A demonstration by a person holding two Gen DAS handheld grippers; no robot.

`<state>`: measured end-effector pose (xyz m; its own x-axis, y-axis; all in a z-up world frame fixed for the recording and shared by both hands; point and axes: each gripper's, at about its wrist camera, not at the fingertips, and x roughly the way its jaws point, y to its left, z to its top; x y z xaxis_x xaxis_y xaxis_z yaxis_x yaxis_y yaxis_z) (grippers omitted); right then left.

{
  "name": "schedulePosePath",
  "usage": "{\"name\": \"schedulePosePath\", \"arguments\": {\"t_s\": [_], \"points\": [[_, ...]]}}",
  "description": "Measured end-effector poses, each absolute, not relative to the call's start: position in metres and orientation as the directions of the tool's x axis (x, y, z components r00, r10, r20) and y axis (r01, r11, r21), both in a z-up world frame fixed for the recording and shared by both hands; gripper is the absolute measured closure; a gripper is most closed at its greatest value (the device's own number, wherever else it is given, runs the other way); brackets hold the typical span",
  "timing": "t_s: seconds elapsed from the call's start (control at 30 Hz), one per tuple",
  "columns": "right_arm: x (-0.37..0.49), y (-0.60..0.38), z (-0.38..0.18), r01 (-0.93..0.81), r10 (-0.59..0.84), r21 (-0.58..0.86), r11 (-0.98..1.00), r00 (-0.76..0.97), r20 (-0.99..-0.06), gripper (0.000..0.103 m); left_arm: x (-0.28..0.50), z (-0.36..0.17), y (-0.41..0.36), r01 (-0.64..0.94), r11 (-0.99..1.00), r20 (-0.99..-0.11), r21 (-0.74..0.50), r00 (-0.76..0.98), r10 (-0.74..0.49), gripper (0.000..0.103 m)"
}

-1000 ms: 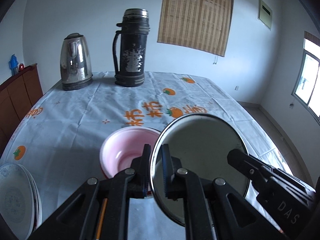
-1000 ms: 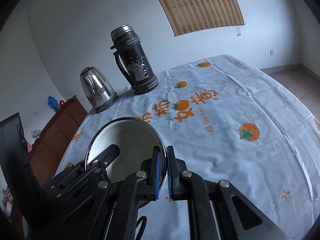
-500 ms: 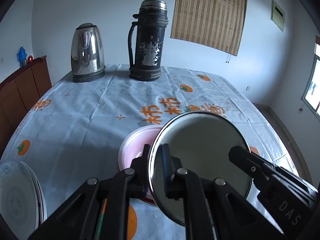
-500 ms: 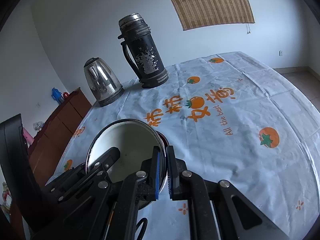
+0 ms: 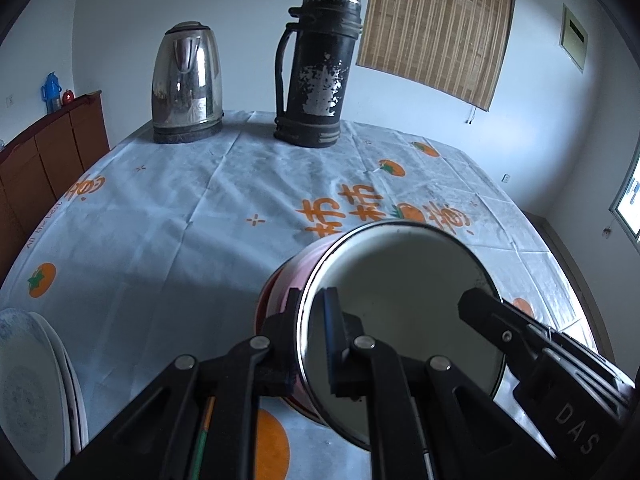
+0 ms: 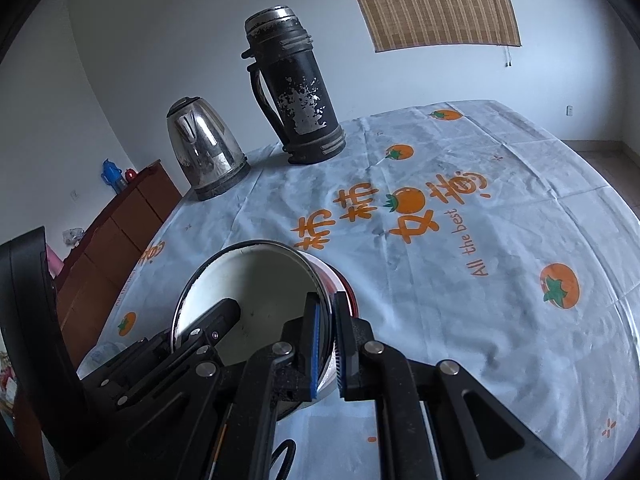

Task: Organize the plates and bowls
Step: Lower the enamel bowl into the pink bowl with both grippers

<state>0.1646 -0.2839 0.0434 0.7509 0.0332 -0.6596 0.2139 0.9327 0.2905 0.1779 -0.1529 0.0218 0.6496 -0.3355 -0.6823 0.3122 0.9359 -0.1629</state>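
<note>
Bowl: a round metal bowl (image 5: 404, 312) with a thin shiny rim and a pale, dull grey-white inside, held tilted so its opening faces the cameras.
Pink bowl: a pink bowl (image 5: 298, 268) with a red outer wall sits on the desk (image 5: 160, 220) directly behind and under the metal one; the two overlap and contact cannot be judged.
Left gripper: the left gripper (image 5: 310, 332) has its fingers (image 5: 332, 340) clenched on the metal bowl's rim at the bowl's 9 o'clock, one finger inside and one outside.
Right gripper: the right gripper (image 6: 326, 340) has its fingers (image 6: 316, 344) clamped on the rim at the bowl's 3 o'clock, rim edge between the blue pads.
Left view only: a stack of patterned white plates (image 5: 28, 392) at 8 o'clock on the desk edge.
Right view only: the words "All the best" on the tablecloth.
Both views: a steel kettle (image 5: 186, 88) and a worn black flask (image 5: 320, 68) at 12 o'clock, standing upright, near each other.
</note>
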Motion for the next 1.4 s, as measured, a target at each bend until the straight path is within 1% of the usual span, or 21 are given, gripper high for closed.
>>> {"name": "schedulePosePath", "arguments": {"t_s": [0.3,0.53,0.73,0.9,1.07,1.2,1.27,1.3,1.33,1.4], "points": [[0.175,-0.281,0.039,0.213,0.030,0.274,0.938,0.737,-0.675,0.095,0.186,0.015,-0.149,0.294,0.938,-0.703,-0.183,0.628,-0.334,0.096],[0.185,-0.278,0.038,0.213,0.024,0.263,0.941,0.733,-0.680,0.095,0.193,0.011,-0.145,0.278,0.939,-0.711,-0.204,0.617,-0.337,0.095],[0.187,-0.276,0.042,0.214,0.010,0.250,0.944,0.740,-0.673,0.095,0.192,0.015,-0.145,0.279,0.936,-0.704,-0.216,0.620,-0.347,0.095],[0.187,-0.274,0.047,0.198,0.018,0.254,0.947,0.755,-0.655,0.095,0.192,0.019,-0.143,0.277,0.937,-0.693,-0.211,0.633,-0.344,0.095],[0.195,-0.275,0.039,0.207,0.013,0.245,0.947,0.739,-0.674,0.094,0.199,0.009,-0.147,0.278,0.938,-0.713,-0.206,0.614,-0.339,0.094],[0.197,-0.280,0.035,0.217,0.012,0.250,0.944,0.732,-0.681,0.094,0.199,0.010,-0.151,0.283,0.941,-0.711,-0.185,0.622,-0.327,0.093],[0.197,-0.281,0.034,0.216,0.017,0.255,0.943,0.731,-0.682,0.094,0.198,0.010,-0.152,0.283,0.943,-0.710,-0.177,0.626,-0.321,0.092],[0.198,-0.281,0.033,0.216,0.019,0.256,0.942,0.730,-0.684,0.094,0.197,0.010,-0.153,0.286,0.942,-0.710,-0.175,0.626,-0.322,0.088],[0.198,-0.282,0.033,0.214,0.022,0.258,0.942,0.728,-0.686,0.094,0.197,0.011,-0.154,0.296,0.939,-0.710,-0.175,0.623,-0.329,0.081],[0.197,-0.284,0.032,0.207,0.043,0.279,0.938,0.727,-0.685,0.094,0.194,0.012,-0.157,0.310,0.935,-0.713,-0.171,0.616,-0.334,0.071]]}}
